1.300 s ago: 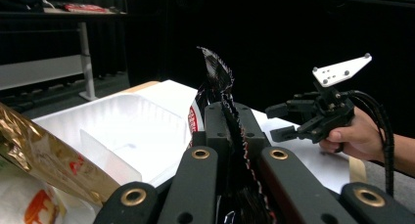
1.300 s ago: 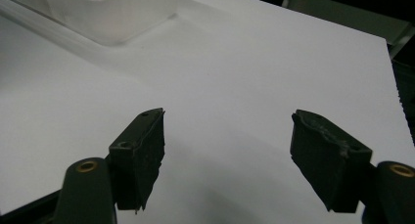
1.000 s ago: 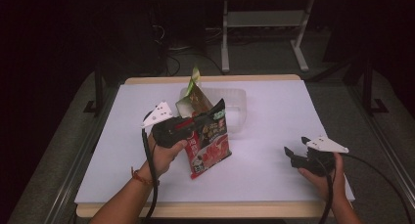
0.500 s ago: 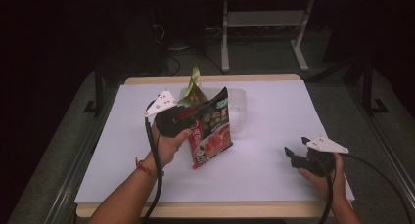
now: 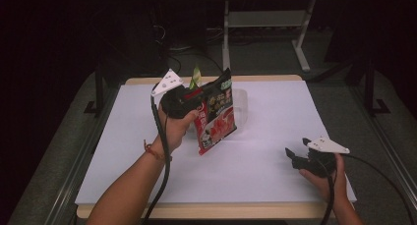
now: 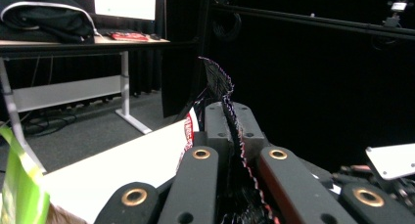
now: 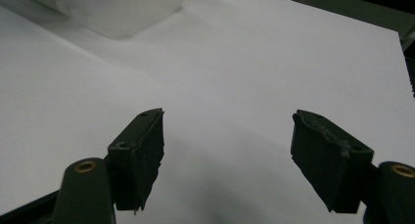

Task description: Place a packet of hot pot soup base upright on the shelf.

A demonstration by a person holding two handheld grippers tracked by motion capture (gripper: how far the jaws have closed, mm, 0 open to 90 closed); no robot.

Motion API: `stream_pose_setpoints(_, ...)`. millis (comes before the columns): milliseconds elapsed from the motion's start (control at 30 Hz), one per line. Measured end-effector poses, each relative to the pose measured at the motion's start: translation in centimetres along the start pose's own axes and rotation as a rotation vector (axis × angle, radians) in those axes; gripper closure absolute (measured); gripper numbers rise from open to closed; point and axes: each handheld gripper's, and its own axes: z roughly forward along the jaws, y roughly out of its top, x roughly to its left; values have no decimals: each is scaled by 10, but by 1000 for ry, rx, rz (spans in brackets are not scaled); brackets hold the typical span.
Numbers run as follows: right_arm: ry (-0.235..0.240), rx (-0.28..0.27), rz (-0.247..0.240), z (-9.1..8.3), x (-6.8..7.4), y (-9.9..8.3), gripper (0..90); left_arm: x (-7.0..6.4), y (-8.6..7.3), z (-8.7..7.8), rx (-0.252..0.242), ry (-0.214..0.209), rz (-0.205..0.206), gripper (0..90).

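left gripper (image 5: 196, 95) — red snack bag (image 5: 216, 119) raised higher | right gripper (image 5: 295, 158) unmoved, jaws apart

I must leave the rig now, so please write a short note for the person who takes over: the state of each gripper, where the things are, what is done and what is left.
Left gripper: shut on the top edge of the red snack bag, which hangs in the air above the white table.
Right gripper: open, holding nothing, low at the near right of the table.
Clear plastic container: at the far middle of the table, behind the bag; a green packet stands up in it.
Done: bag gripped and lifted.
Left: probably to put the bag into the container and let go.
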Motion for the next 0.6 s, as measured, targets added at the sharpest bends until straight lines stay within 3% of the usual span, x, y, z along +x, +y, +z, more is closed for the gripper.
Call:
stream_pose_setpoints(133,8,-3,-2,-1,1,1,274,5,9,12,2,24,11,885)
stream_pose_setpoints(600,33,0,-13,-1,4,0,272,23,18,67,36,79,-16,884)
